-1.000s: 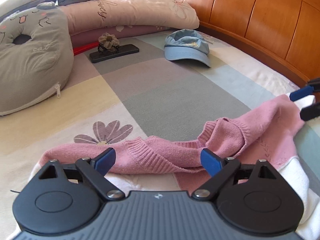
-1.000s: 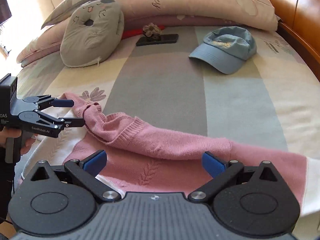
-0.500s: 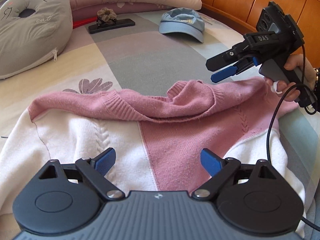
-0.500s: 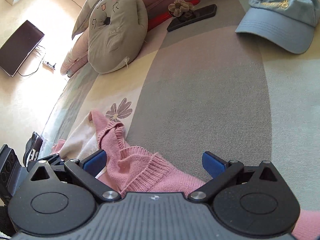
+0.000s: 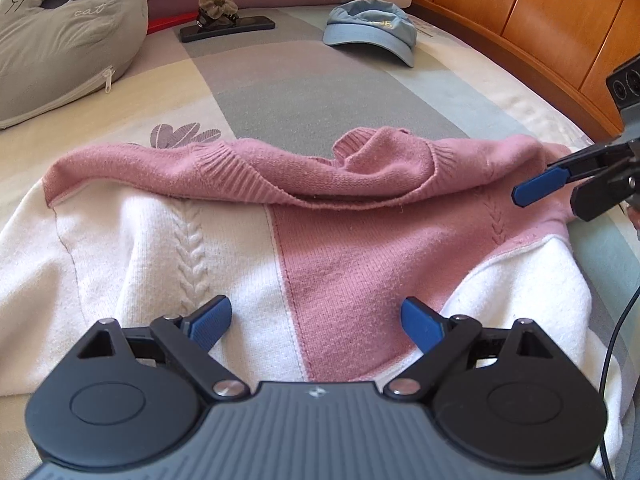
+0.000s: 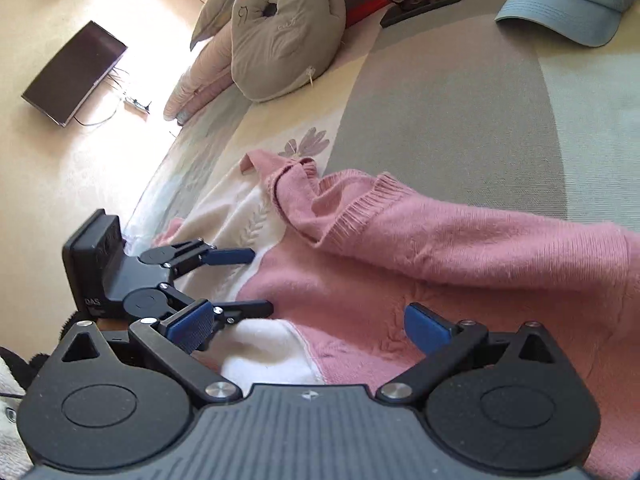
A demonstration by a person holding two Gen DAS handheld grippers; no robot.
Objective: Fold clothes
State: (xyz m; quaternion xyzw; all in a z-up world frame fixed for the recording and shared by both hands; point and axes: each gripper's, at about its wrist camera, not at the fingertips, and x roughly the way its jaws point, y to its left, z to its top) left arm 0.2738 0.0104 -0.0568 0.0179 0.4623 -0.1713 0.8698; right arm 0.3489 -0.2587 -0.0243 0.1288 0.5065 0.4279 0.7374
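Sweater (image 5: 320, 248) in pink and white knit lies spread on the bed (image 5: 304, 92), its body flat toward us and both pink sleeves folded across the top, their ribbed cuffs meeting near the middle; we judge it soft, limp and fairly light, thick enough to hold a crease loosely but sure to sag and stretch if lifted by a single point; the fuzzy knit should grip the blue pads well, so slipping seems unlikely, though the loose yarn could snag. Our left hand-held gripper (image 5: 316, 320) hovers over the lower body with jaws spread wide and nothing between them; our right hand-held gripper (image 6: 304, 324) stands likewise released, low over the pink panel near the sweater's right edge, and no fabric is pinched. We think the best hold is a pinch of both layers at the two sides of the near hem, or at the side edges, one gripper each, so the cloth lifts evenly and folds toward the sleeves; a hold on one layer only would pull the garment askew. The blue cap (image 5: 370, 30) and grey cushion (image 5: 60, 36) lie well apart, out of the way.
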